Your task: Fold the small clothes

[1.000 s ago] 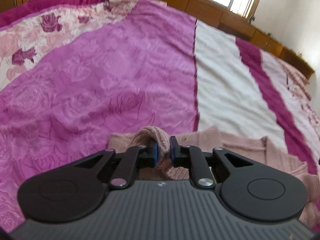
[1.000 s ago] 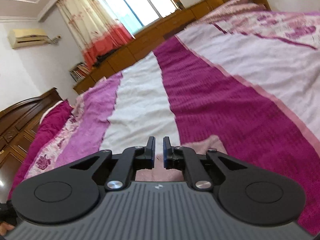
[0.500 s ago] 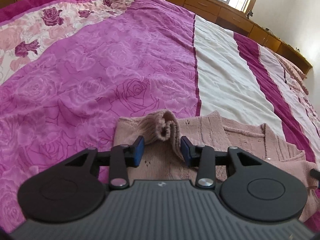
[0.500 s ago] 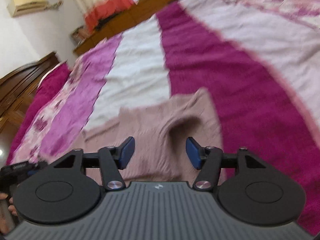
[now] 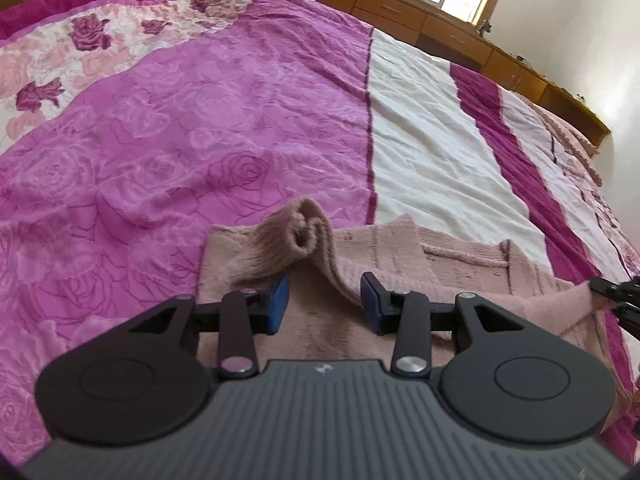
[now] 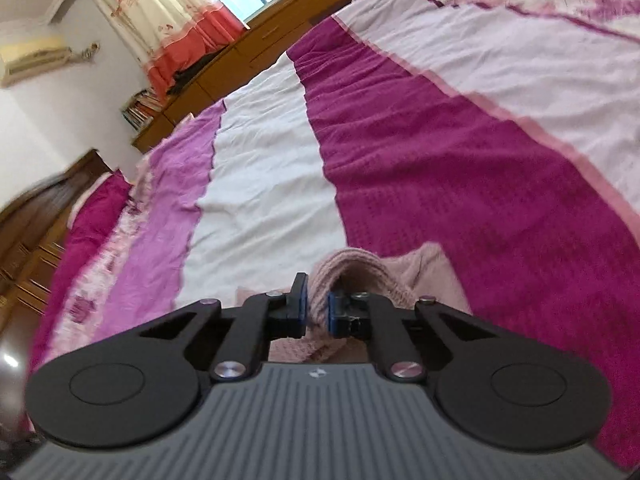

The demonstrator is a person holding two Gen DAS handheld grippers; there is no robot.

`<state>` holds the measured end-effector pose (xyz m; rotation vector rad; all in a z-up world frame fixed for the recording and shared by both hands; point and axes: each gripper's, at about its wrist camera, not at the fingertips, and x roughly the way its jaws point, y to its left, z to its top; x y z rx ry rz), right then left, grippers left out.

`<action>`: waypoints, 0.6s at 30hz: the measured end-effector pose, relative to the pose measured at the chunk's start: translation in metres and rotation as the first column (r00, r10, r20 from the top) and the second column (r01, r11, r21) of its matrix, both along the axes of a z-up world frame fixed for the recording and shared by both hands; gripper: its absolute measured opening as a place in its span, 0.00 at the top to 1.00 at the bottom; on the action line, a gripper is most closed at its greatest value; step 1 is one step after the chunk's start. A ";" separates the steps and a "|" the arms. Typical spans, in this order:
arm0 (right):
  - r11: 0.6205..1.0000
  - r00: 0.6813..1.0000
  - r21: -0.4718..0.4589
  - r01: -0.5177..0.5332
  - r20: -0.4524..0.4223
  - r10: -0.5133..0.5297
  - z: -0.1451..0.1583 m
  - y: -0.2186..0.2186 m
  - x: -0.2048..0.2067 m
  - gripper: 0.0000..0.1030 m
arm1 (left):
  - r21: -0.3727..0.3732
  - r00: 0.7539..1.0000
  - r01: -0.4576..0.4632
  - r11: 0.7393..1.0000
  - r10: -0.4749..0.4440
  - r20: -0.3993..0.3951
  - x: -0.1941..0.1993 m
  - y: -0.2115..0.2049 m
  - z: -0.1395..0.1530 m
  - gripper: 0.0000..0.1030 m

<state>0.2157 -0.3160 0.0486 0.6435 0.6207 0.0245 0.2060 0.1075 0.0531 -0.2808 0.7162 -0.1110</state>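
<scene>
One ribbed pink knit sweater (image 5: 460, 256), left fingers (image 5: 278, 300) apart, right fingers (image 6: 334, 312) pinching its cuff

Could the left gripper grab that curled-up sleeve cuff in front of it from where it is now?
Probably yes. The left gripper is open, and the curled cuff of the pink sweater lies just ahead of its fingertips with nothing between them.
</scene>
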 end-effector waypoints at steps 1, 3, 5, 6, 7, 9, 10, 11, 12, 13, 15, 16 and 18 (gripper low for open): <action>1.000 1.000 -0.015 -0.005 -0.003 0.005 -0.001 0.002 0.001 0.81 | 0.003 1.000 0.013 1.000 -0.013 0.006 -0.001 -0.003 0.001 0.60; 0.999 1.000 -0.038 -0.006 0.001 0.006 -0.002 0.007 0.000 0.64 | 0.008 0.999 0.035 0.999 -0.035 0.013 -0.001 -0.008 0.003 0.60; 0.999 0.999 -0.047 0.005 0.035 -0.003 -0.002 0.010 -0.005 0.37 | 0.008 0.998 0.055 0.998 -0.055 0.014 0.000 -0.012 0.004 0.60; 0.999 0.998 -0.050 0.014 0.054 -0.011 0.000 0.010 -0.009 0.35 | 0.006 0.998 0.062 0.998 -0.062 0.011 0.001 -0.014 0.004 0.60; 0.998 0.998 -0.055 0.014 0.068 -0.010 0.001 0.011 -0.012 0.34 | 0.002 0.997 0.071 0.997 -0.071 0.008 0.001 -0.016 0.003 0.60; 0.997 0.996 -0.075 -0.012 0.083 0.019 0.005 0.013 -0.014 0.34 | -0.001 0.996 0.086 0.996 -0.086 0.003 0.003 -0.020 0.001 0.60; 0.996 0.996 -0.088 -0.026 0.085 0.034 0.007 0.015 -0.015 0.34 | 0.001 0.996 0.093 0.996 -0.093 0.000 0.003 -0.024 0.000 0.60; 0.994 0.995 -0.105 -0.041 0.084 0.050 0.009 0.017 -0.016 0.34 | 0.003 0.995 0.097 0.995 -0.097 -0.001 0.003 -0.026 -0.001 0.60; 0.992 0.995 -0.120 -0.049 0.081 0.059 0.010 0.019 -0.017 0.33 | 0.004 0.995 0.101 0.995 -0.101 -0.004 0.003 -0.029 -0.003 0.60; 0.990 0.995 -0.132 -0.059 0.078 0.069 0.011 0.021 -0.018 0.33 | 0.003 0.994 0.105 0.994 -0.105 -0.008 0.003 -0.031 -0.004 0.60; 0.984 0.993 -0.154 -0.088 0.064 0.098 0.010 0.026 -0.021 0.33 | 0.001 0.994 0.109 0.994 -0.109 -0.017 0.004 -0.036 -0.007 0.60; 0.982 0.992 -0.161 -0.103 0.057 0.113 0.009 0.028 -0.022 0.33 | -0.001 0.993 0.113 0.994 -0.113 -0.019 0.004 -0.037 -0.008 0.60; 0.972 0.985 -0.173 -0.159 0.039 0.169 0.007 0.034 -0.027 0.33 | 0.000 0.991 0.132 0.991 -0.132 -0.023 0.002 -0.040 -0.008 0.60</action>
